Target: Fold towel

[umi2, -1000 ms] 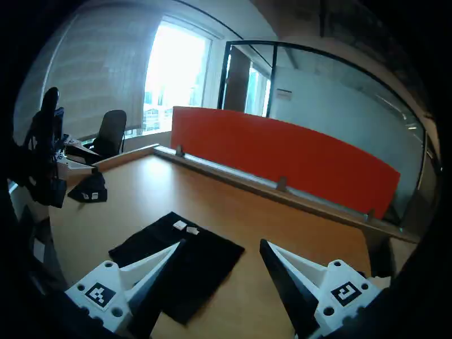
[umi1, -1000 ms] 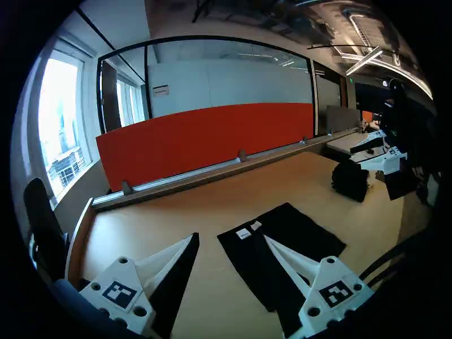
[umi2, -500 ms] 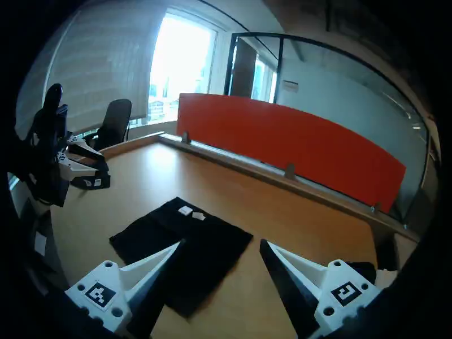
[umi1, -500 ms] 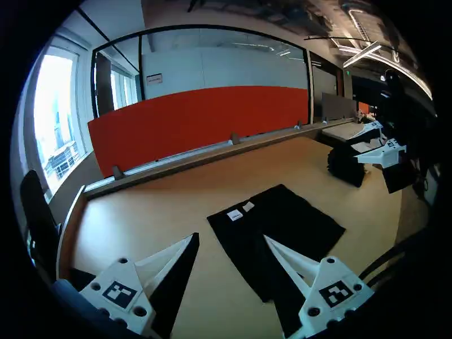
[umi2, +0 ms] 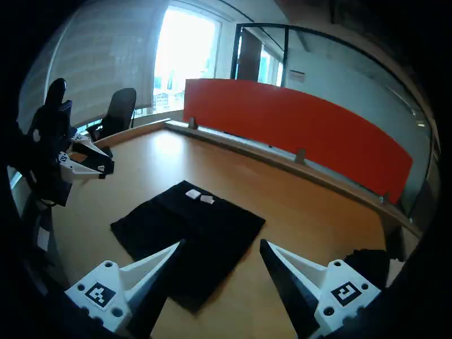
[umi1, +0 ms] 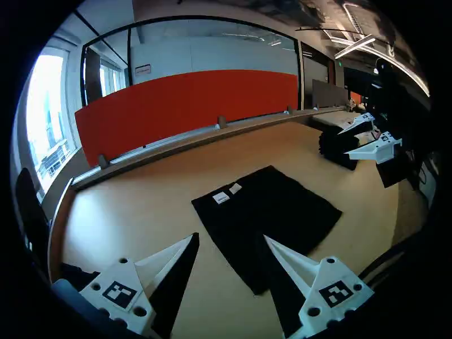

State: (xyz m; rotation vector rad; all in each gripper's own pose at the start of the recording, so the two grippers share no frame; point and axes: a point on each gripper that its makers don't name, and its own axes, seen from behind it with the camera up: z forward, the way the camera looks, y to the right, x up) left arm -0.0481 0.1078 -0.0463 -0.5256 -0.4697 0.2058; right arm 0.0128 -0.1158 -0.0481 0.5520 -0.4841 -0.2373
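Left hand-held gripper and right hand-held gripper spread wide, empty, over black towel

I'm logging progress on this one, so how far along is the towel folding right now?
Done: the black towel lies spread on the table, white tags up; whether it has had a first fold I cannot tell. In hand: nothing; the left gripper and right gripper both hover open, off the cloth. Left: grip an edge and make the folds. A dark pile farther off may be finished towels.
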